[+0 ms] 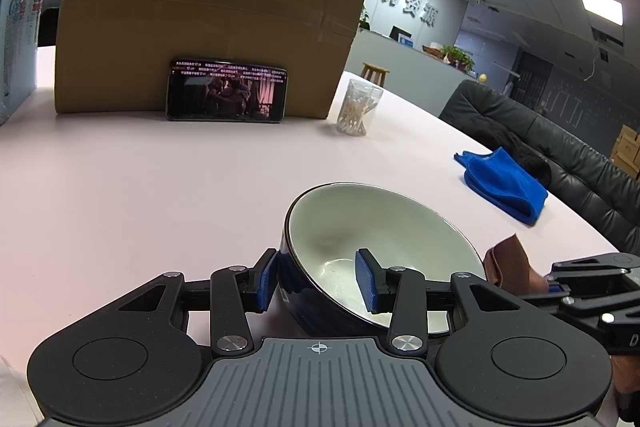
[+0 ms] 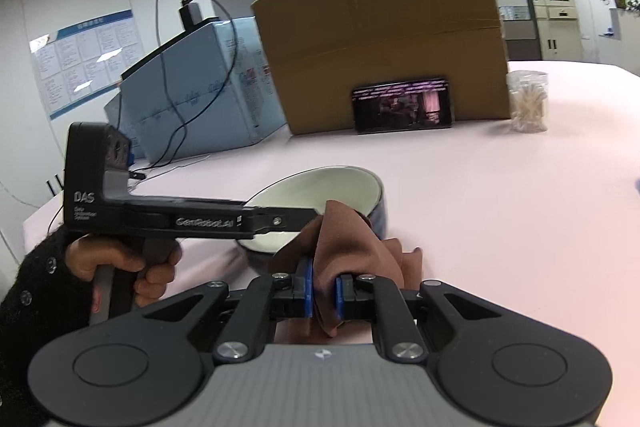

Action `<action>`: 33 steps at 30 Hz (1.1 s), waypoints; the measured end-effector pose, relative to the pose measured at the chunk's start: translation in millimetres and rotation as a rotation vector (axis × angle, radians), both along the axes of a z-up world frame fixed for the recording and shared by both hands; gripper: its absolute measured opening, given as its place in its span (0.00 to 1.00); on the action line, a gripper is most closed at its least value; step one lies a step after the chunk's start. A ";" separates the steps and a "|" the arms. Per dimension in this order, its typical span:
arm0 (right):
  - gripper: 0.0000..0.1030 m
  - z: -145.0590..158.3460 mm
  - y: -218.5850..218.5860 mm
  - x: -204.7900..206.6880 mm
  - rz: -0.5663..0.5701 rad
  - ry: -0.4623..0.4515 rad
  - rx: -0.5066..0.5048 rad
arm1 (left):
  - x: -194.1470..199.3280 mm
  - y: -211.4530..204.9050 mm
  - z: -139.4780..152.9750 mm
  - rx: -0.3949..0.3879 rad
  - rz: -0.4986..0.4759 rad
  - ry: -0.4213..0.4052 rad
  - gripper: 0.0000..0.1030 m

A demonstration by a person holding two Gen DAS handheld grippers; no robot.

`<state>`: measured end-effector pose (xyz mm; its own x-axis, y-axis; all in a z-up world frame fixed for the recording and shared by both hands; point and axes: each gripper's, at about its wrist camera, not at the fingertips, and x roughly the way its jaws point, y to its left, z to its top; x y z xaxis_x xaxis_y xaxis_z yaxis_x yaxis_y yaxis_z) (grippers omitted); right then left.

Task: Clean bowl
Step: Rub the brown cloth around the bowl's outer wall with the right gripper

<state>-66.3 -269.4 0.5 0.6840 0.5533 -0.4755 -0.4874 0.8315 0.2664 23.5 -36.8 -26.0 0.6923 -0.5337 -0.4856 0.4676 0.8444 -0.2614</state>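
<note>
Left gripper (image 1: 320,279) has its blue pads straddling the near wall of the bowl (image 1: 380,227), one pad outside against the dark glaze, the other inside over the pale interior, so the fingers are clamped on the rim at a middling width. The bowl sits tipped, its mouth leaning toward the right, low in the left wrist view and just ahead of the gripper body, which cuts off its near underside. Over to the right gripper (image 2: 324,293): its pads are pinched narrow on a brown cloth (image 2: 344,239), the fabric bunched up between them and rising against the bowl's near rim, hiding part of it. In the right wrist view the left gripper's long black body crosses the bowl's mouth, so the contact there is hard to make out, and the hand (image 2: 120,267) on its handle is partly covered by a dark sleeve. Further out on the pink table (image 1: 140,187), a blue cloth (image 1: 504,185) lies far right near the edge, a clear jar of cotton swabs (image 1: 358,107) stands beyond, and a phone (image 1: 226,91) leans against a big cardboard box (image 1: 208,11) at the far side. A pale blue box (image 2: 192,87) with a cable sits far left.
</note>
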 end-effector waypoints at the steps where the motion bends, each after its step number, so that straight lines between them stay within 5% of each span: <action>1: 0.13 0.2 1.3 -0.9 0.003 0.000 -0.001 | 0.1 0.2 0.0 0.000 0.000 0.000 0.38; 14: 0.14 5.4 -11.0 6.4 -0.076 -0.014 -0.026 | 1.0 1.0 -0.8 0.001 -0.003 -0.001 0.39; 33: 0.14 -2.4 4.4 -4.1 0.045 0.008 0.016 | 1.3 3.2 -1.1 0.007 0.001 0.001 0.39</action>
<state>-70.4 -265.0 -1.9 0.6548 0.5907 -0.4716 -0.5218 0.8046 0.2834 24.8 -33.6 -27.0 0.6924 -0.5295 -0.4901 0.4665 0.8467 -0.2558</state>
